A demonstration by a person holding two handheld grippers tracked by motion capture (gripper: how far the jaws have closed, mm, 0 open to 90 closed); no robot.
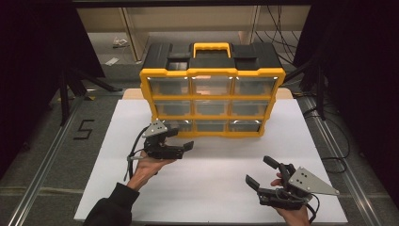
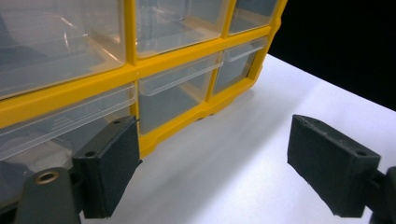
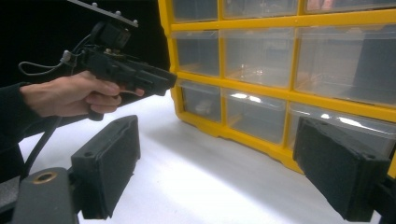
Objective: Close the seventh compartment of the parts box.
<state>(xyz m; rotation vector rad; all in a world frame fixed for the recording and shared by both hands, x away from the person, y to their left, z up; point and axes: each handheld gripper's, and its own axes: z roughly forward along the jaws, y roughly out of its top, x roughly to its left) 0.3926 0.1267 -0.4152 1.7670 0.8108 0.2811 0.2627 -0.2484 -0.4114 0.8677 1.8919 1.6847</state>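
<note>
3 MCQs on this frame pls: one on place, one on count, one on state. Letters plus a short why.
1. Where is the left tool?
A. at the organizer's bottom-left drawer
B. above its handle
C. behind it

2. How many drawers does the organizer show on its front?
A. four
B. six
C. nine

3. How do the right tool's jaws stand?
A. shut on a drawer
B. open with nothing between them
C. shut on a cable

Answers:
1 A, the high view puts it right by the bottom-left drawer.
2 C, the yellow frame holds three rows of three.
3 B, its own view shows both pads wide apart over bare white table.
</note>
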